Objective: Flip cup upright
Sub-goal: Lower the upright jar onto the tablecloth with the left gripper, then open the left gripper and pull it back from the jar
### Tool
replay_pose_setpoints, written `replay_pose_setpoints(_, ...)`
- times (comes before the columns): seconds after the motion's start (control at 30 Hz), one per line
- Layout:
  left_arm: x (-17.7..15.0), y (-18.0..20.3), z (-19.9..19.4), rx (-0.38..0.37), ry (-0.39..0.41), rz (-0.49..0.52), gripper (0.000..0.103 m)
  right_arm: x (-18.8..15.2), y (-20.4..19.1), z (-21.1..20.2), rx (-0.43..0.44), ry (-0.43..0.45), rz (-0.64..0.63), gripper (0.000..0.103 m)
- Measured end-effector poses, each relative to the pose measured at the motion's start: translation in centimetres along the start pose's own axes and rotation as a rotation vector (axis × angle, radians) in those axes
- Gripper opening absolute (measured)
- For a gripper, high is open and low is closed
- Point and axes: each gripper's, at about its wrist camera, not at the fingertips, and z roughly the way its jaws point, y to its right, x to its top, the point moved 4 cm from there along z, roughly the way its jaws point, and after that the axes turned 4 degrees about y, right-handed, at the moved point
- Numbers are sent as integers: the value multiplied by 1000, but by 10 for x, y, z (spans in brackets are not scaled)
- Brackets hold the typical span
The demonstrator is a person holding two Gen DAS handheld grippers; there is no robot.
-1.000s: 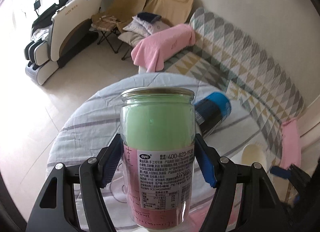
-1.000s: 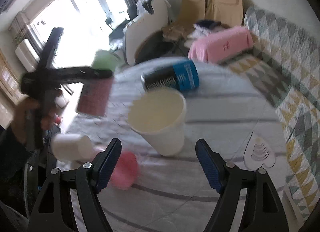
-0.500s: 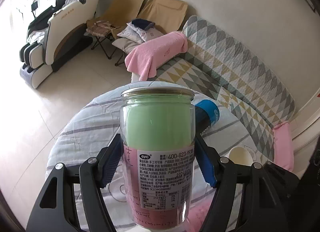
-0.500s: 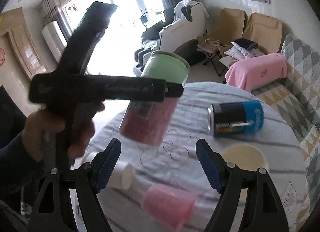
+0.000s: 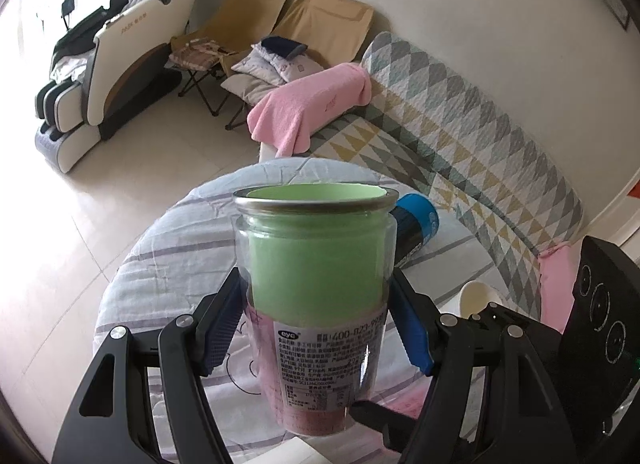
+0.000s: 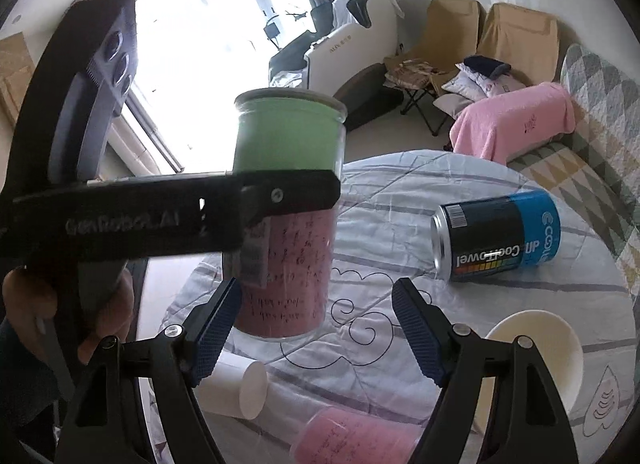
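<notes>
My left gripper [image 5: 316, 328] is shut on a clear cup [image 5: 316, 296] with a metal rim, green inside at the top and pink below, with a printed label. It holds the cup upright in the air above the round table [image 5: 168, 264]. In the right wrist view the same cup [image 6: 286, 223] hangs left of centre, clamped by the left gripper [image 6: 256, 203]. My right gripper [image 6: 316, 328] is open and empty, just below and in front of the cup, above the table [image 6: 400, 183].
A blue and black can [image 6: 496, 236] lies on its side at the right. A cream paper cup [image 6: 536, 348] stands at the right. A white cup [image 6: 236, 388] and a pink cup [image 6: 352, 440] lie on their sides near the front. A sofa [image 5: 460, 111] stands behind.
The left gripper has lifted the cup and tipped it so the open rim shows. The right gripper has swung towards the held cup and come closer to it.
</notes>
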Motion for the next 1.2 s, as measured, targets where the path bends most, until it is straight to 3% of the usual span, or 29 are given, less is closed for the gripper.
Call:
replay_pose_setpoints(0.13, -3, 2, 1, 8, 2, 16, 71, -1, 1, 8, -52, -25, 1, 79)
replay_pose_setpoints(0.63, -18, 3, 7, 46, -26, 35, 71, -8, 6, 22, -96, -77, 32, 79)
replay_pose_setpoints(0.93, -24, 6, 12, 65, -53, 50, 71, -7, 5, 7, -121, -53, 3, 79)
replay_pose_setpoints(1.2, -24, 10, 22, 108, -60, 89, 71, -8, 8, -15, -174, -46, -96, 79)
